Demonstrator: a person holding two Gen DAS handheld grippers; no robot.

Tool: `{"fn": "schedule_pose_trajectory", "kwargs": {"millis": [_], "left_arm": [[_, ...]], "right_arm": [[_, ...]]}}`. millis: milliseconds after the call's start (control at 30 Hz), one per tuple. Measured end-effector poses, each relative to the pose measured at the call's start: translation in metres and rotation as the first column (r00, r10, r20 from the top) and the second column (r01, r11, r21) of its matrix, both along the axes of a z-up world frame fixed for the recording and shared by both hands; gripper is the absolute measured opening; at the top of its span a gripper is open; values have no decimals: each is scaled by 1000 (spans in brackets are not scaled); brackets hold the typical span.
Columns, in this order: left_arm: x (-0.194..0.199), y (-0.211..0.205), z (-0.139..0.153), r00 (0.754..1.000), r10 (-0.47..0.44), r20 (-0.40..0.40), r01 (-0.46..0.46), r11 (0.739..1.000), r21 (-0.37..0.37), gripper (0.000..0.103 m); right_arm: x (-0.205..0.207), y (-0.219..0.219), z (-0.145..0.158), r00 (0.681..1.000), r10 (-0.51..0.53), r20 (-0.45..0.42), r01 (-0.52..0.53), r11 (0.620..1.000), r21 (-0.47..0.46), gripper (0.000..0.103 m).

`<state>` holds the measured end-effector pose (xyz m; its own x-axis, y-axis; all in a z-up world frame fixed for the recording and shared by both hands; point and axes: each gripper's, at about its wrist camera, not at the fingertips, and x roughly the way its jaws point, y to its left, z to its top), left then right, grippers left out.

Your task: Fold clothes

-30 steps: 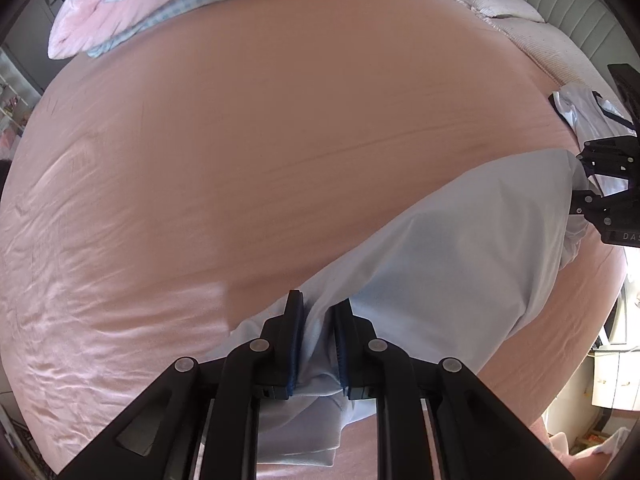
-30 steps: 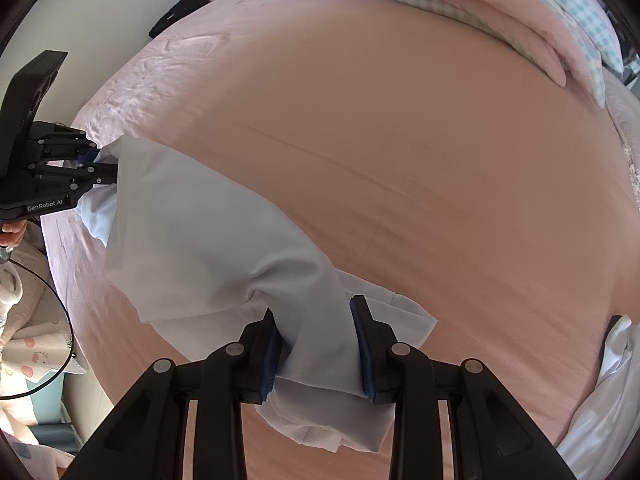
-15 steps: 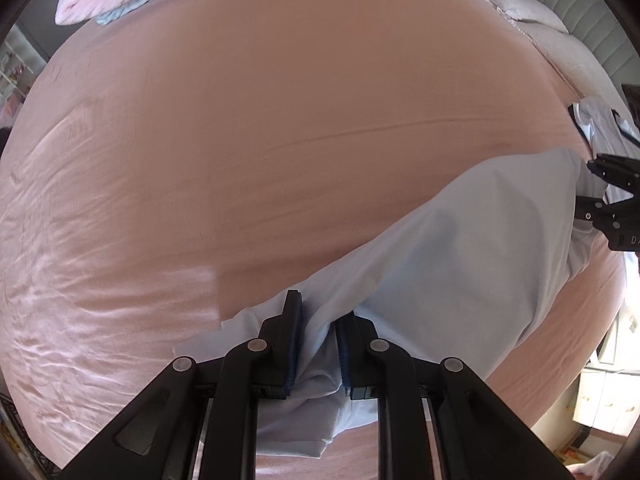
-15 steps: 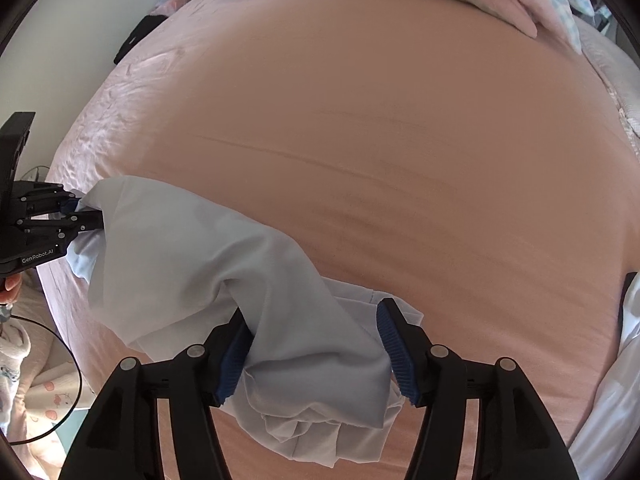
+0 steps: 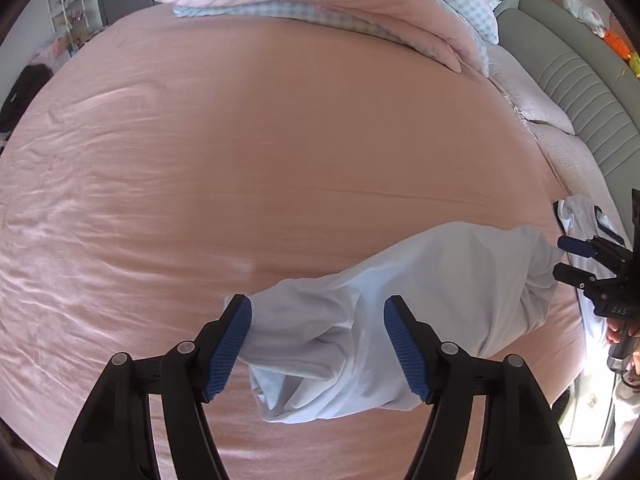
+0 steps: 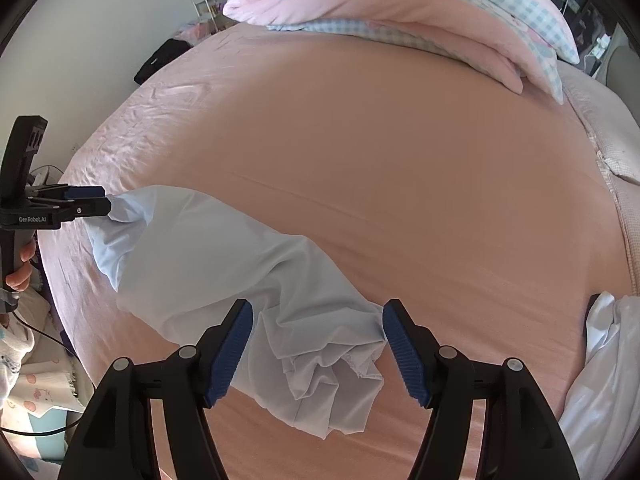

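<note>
A pale blue garment (image 5: 404, 312) lies in a long, loosely bunched band on the pink sheet (image 5: 248, 168) near the bed's front edge, one crumpled end toward each gripper. The left gripper (image 5: 318, 344) has just been opening: its blue pads (image 5: 228, 344) stand spread to either side of the garment's left end, which lies on the sheet between them and is not pinched. The right gripper (image 6: 318, 346) has also just been opening; its pads (image 6: 404, 352) are apart, the garment's rumpled right end (image 6: 336, 376) lies on the sheet between them, and the cloth's edge comes up against the right-hand pad, though whether it touches is hard to tell. In the right wrist view the left gripper (image 6: 106, 202) appears at the bed's left edge, seen side-on with its tips at the garment's far end, a hand (image 6: 20, 268) on its handle. A folded pink and checked quilt (image 6: 420, 12) sits along the bed's far edge. A white garment (image 6: 600, 368) lies at the bed's right edge, apart from the blue one.
</note>
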<state>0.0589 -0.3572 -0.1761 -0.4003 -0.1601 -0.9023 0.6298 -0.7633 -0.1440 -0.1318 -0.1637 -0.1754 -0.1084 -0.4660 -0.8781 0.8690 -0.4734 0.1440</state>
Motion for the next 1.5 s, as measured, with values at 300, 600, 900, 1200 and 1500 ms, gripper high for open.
{"fn": "schedule_pose_trajectory", "kwargs": {"millis": [300,600,900,1200,1500], "left_arm": [[21,27,-15,998,24,52,-12,976,-220,70],[21,34,-35,989,141,-49,-144,988,-56,70],[55,28,-34,920,328,-215,-305,943,136,70],[48,41,-38,932,296,-208,-286,955,77,69],[30,58,-38,956,239,-169,-255,964,-78,51]], "right_arm": [[35,4,16,977,-73,-202,63,996,-57,68],[63,13,9,957,-121,-264,106,992,-68,73],[43,40,-16,962,-253,102,270,939,-211,73],[34,23,-39,943,-308,125,328,921,-210,72],[47,10,-52,953,-299,44,302,944,-135,51]]}}
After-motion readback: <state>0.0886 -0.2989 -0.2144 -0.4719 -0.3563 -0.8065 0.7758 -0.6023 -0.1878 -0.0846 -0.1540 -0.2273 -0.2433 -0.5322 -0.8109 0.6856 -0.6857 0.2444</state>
